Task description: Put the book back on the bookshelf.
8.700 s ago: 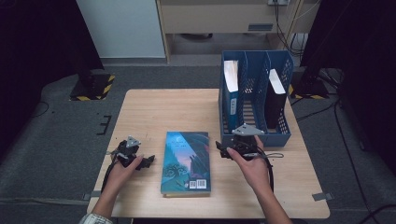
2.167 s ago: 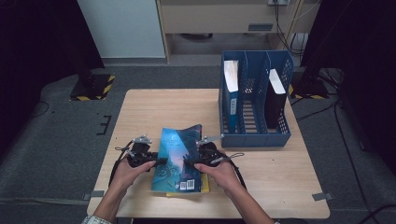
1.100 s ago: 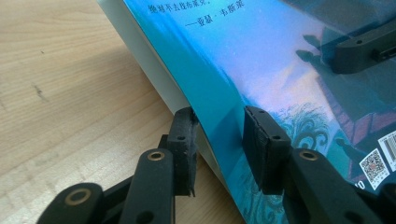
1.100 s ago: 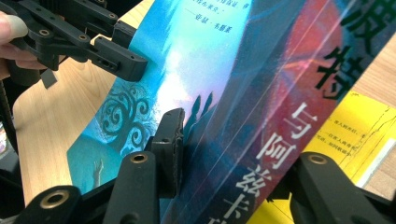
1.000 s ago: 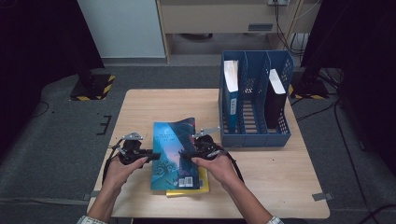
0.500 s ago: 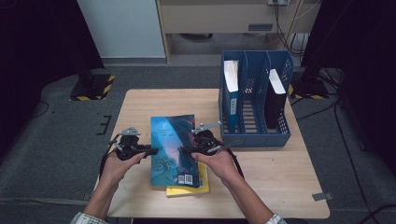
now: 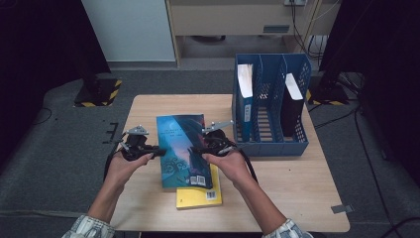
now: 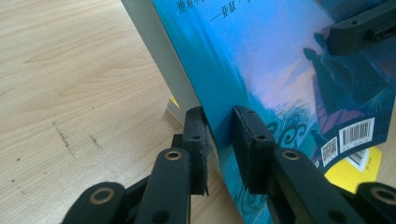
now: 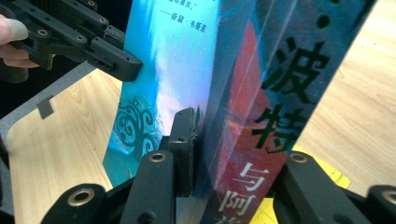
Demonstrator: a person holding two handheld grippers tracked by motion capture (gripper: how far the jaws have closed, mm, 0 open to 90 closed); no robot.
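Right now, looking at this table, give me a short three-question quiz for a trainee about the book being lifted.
1. True or false: the left gripper and the right gripper both clamp the blue paperback book with the glossy cover.
2. What lies on the wooden table under that book? A) a yellow book B) a red folder C) a white mug
3. How many upright items stand in the blue plastic file rack?

Key:
1. True; each pair of jaws is shut on one long edge.
2. A, the yellow book.
3. Two: a blue-spined binder and a black binder.
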